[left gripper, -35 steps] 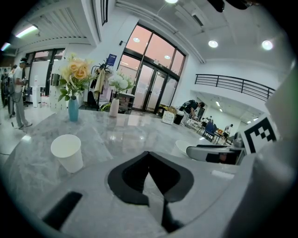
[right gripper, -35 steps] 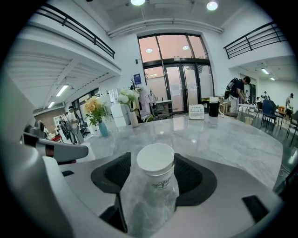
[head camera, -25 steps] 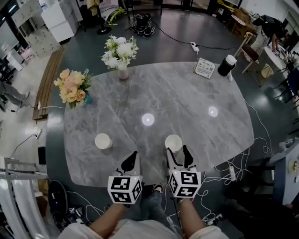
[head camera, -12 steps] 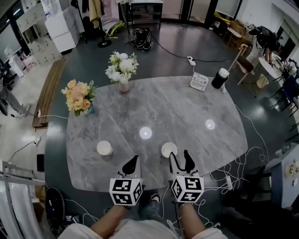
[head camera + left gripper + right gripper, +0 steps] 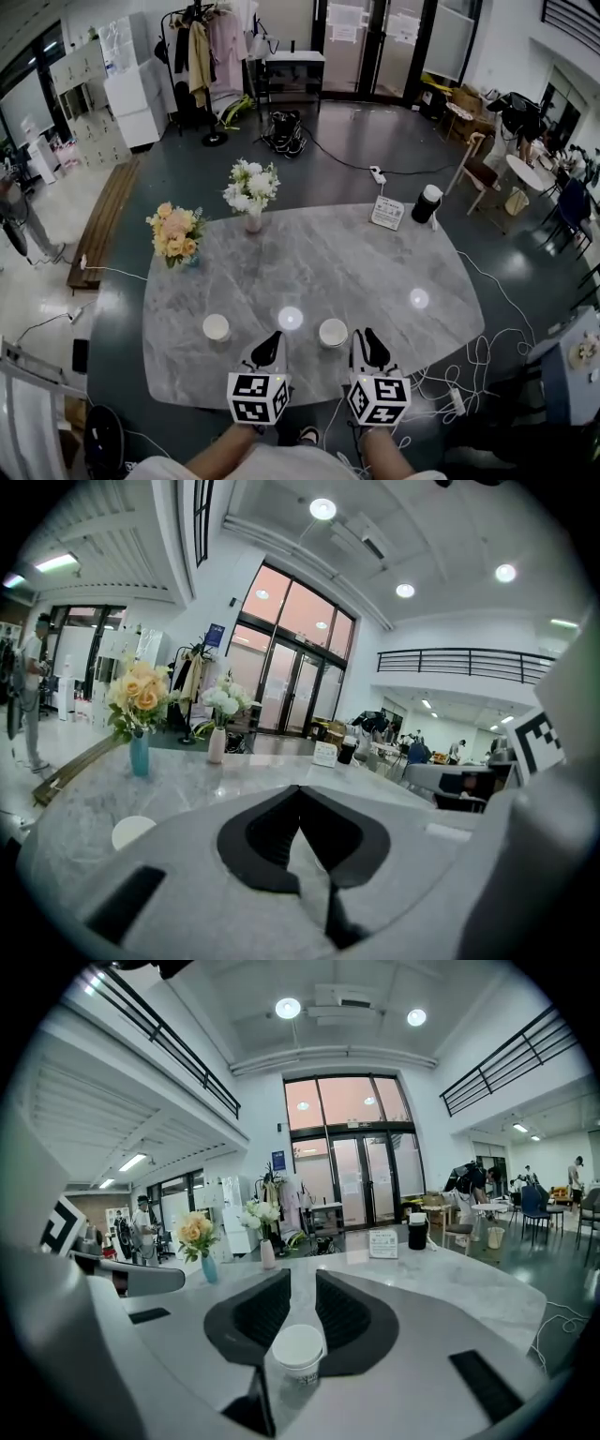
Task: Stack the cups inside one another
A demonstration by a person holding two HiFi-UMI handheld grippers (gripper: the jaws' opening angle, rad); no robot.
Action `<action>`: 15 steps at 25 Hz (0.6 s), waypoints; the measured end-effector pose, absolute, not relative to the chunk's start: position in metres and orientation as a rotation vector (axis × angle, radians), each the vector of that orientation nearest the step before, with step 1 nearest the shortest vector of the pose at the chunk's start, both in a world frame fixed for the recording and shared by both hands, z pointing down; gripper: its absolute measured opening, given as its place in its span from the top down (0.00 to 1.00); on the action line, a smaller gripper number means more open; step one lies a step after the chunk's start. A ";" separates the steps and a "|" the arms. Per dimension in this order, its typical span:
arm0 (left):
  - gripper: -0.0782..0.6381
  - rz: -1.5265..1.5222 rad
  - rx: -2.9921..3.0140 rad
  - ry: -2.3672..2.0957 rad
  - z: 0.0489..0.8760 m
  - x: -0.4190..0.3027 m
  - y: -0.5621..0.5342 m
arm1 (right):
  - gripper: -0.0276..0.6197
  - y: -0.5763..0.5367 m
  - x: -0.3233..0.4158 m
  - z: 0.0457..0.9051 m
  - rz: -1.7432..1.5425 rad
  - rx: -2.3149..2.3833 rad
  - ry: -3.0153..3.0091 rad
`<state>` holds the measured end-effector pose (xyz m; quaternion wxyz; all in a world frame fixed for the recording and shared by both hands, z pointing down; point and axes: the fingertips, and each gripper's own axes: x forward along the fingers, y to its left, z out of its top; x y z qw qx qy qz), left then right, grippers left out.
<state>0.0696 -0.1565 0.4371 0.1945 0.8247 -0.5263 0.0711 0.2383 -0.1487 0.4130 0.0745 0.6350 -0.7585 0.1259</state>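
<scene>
Two white paper cups stand apart on the grey marble table (image 5: 375, 262). The left cup (image 5: 217, 327) (image 5: 131, 830) is to the left of my left gripper (image 5: 271, 339) (image 5: 300, 789), which hangs shut and empty above the table's near edge. The right cup (image 5: 333, 333) (image 5: 298, 1352) stands just ahead and left of my right gripper (image 5: 366, 336) (image 5: 303, 1283). In the right gripper view it shows low down through the gap near the jaws' roots. Those jaws have just been closing to a narrow gap, with nothing between the pads.
A vase of peach flowers (image 5: 175, 232) stands at the table's left and a vase of white flowers (image 5: 251, 187) at the back. A sign card (image 5: 387, 213) and a dark lidded container (image 5: 427, 202) sit at the far right corner. Cables lie on the floor around the table.
Both grippers have lifted away from the table and the head view has pulled back. The right jaws have narrowed from wide open. Both cups stay where they stood.
</scene>
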 end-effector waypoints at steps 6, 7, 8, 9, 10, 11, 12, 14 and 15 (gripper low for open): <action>0.90 0.155 2.359 -1.491 0.414 0.075 -0.152 | 0.93 -0.136 0.252 0.392 0.310 1.952 -2.254; 0.90 0.149 2.367 -1.493 0.411 0.077 -0.152 | 0.93 -0.135 0.254 0.390 0.302 1.956 -2.253; 0.90 0.144 2.374 -1.495 0.408 0.078 -0.152 | 0.93 -0.135 0.255 0.388 0.300 1.959 -2.253; 0.90 0.139 2.380 -1.498 0.406 0.079 -0.151 | 0.93 -0.134 0.257 0.387 0.301 1.963 -2.253; 0.90 0.136 2.384 -1.500 0.404 0.080 -0.151 | 0.93 -0.133 0.259 0.386 0.304 1.967 -2.254; 0.90 0.136 2.387 -1.503 0.403 0.081 -0.149 | 0.93 -0.131 0.260 0.386 0.306 1.970 -2.254; 0.90 0.138 2.389 -1.505 0.402 0.081 -0.148 | 0.93 -0.129 0.260 0.386 0.308 1.973 -2.255; 0.90 0.148 2.393 -1.508 0.400 0.080 -0.144 | 0.93 -0.125 0.260 0.385 0.319 1.977 -2.257; 0.90 0.153 2.395 -1.508 0.400 0.080 -0.142 | 0.93 -0.123 0.259 0.386 0.327 1.978 -2.259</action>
